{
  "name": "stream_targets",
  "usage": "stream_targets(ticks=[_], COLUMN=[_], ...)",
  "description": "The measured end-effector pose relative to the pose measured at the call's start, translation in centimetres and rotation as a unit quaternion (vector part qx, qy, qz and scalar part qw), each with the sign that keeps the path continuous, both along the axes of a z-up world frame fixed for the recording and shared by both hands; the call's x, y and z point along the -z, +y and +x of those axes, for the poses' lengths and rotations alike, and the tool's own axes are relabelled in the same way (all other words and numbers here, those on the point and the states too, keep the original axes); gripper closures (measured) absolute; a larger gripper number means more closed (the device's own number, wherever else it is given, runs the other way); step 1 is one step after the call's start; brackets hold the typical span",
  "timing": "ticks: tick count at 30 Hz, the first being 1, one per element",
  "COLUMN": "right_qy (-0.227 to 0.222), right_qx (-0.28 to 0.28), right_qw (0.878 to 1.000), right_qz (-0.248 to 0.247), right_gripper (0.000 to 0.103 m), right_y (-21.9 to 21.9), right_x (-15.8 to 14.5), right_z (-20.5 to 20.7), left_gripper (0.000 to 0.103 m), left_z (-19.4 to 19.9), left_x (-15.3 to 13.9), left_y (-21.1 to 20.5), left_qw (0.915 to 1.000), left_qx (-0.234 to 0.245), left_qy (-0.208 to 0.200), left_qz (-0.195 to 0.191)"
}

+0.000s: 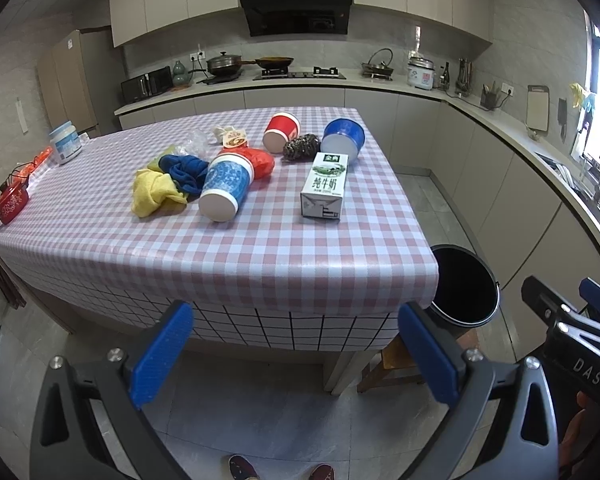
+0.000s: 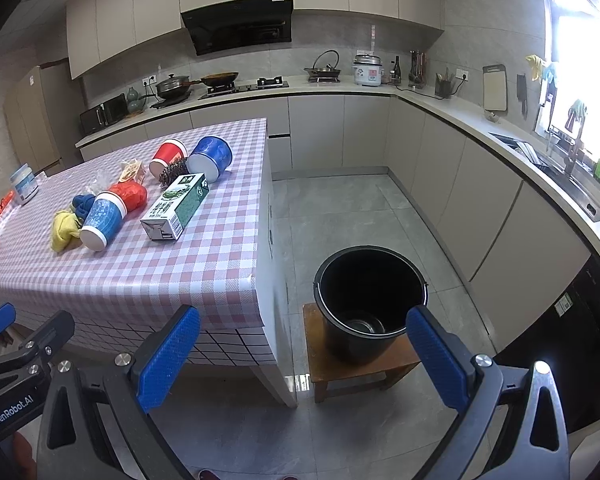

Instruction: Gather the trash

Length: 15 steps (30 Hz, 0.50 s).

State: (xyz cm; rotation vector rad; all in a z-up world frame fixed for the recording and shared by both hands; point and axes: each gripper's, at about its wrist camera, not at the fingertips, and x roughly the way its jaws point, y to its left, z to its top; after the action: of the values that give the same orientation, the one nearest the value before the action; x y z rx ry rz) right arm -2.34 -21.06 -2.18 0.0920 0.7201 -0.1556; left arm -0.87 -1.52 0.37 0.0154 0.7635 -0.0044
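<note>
Blue-padded fingers of the left gripper [image 1: 294, 354] stand spread wide and hold nothing, hanging off the near edge of the table [image 1: 148, 256] above the floor. To its right, the right gripper [image 2: 302, 358] is spread just as wide and also empty, with the black bucket [image 2: 370, 300] seen between its fingers; the bucket sits on a low wooden stool [image 2: 356, 372] just beside the table's corner.

On the pink checked tablecloth the trash lies in a loose cluster. Nearest the edge are a milk carton [image 1: 325, 186] on its side and a blue-and-white paper cup [image 1: 226, 188] tipped over, its base toward the grippers. Touching that cup is an orange bag [image 1: 262, 162], with a blue cloth [image 1: 182, 172] and a yellow cloth [image 1: 152, 192] to its left. Farther back lie a red cup [image 1: 281, 132], a dark pine cone [image 1: 301, 147], a blue bowl [image 1: 343, 139] on its side and a snack wrapper [image 1: 234, 138]. A white jar [image 1: 65, 142] stands well apart at the far left.
</note>
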Motion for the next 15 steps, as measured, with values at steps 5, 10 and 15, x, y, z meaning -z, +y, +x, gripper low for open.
stream_targets(ticks=[5,10,15], right_qy=[0.0,-0.001,-0.002], right_qx=[-0.002,-0.004,-0.004], right_qw=[1.0,1.0,1.0], right_qz=[0.002,0.001,0.0], right_gripper=[0.0,0.0,0.0], right_y=[0.15,0.29,0.41], right_x=[-0.15,-0.26,-0.37], right_z=[-0.22,-0.42,-0.48], left_gripper=[0.0,0.0,0.0], left_z=[-0.11,-0.37,-0.39], left_x=[-0.06,-0.13,-0.13], left_y=[0.0,0.2,0.27], left_qw=[1.0,1.0,1.0], left_qx=[-0.001,-0.003,-0.003], left_qy=[0.0,-0.001,-0.002], left_qz=[0.0,-0.002,-0.001])
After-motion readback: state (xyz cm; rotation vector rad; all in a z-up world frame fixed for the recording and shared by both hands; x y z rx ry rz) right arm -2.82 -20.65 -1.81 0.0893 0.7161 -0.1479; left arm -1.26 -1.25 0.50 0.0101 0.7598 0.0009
